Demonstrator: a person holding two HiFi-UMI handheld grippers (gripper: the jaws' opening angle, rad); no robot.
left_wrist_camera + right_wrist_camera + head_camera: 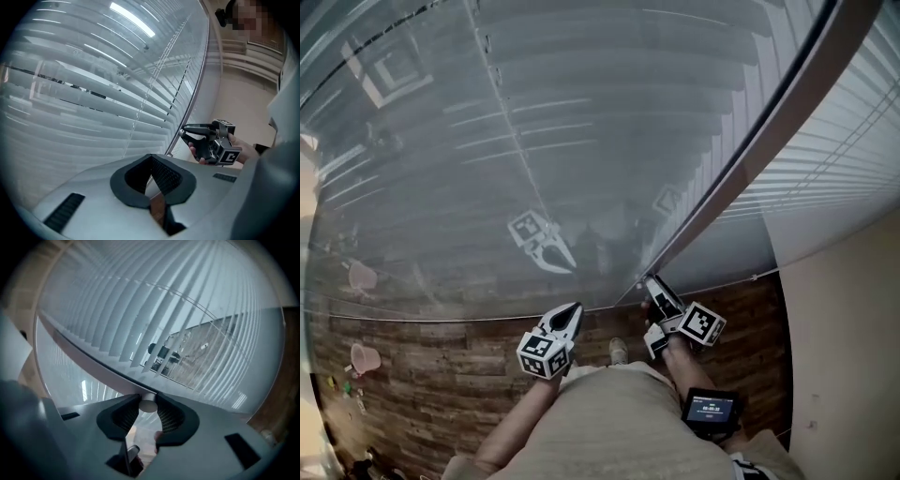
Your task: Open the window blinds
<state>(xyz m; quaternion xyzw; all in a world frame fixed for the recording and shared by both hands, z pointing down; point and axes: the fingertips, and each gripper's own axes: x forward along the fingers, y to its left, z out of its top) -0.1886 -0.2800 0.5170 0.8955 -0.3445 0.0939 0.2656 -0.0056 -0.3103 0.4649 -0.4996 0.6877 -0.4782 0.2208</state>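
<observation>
Blinds (89, 93) cover the window directly in front of the person, above a plank floor (441, 366).

Nearest: left claw (569, 317), clenched on nothing, its pads meeting tip to tip. It is held beside the work and apart from the slats.

Just beside it: right claw (654, 289), grasping the lower end of the tilt wand (148, 404). The wand's pale round tip sits between the 2 ribbed pads, which press on it from either side. Beyond the pads the wand rises along the edge of the blind; its top end is not seen.

Farther: slats (140, 319). In the right gripper view several stand edge-on, with the outdoors visible through the gaps. In the left gripper view most lie flat, with only a few dark slits.

Judgement: the step in hand is twisting the wand to tilt the slats, and the task looks part done. To do it well:
- Keep the grip square on the tip.
- Roll the wrist about the wand's own axis and avoid dragging it sideways.
- Regrip when the wrist runs out of turn.
- Watch that the slits widen evenly.

Risk: the smooth round tip may slip if the squeeze slackens.
</observation>
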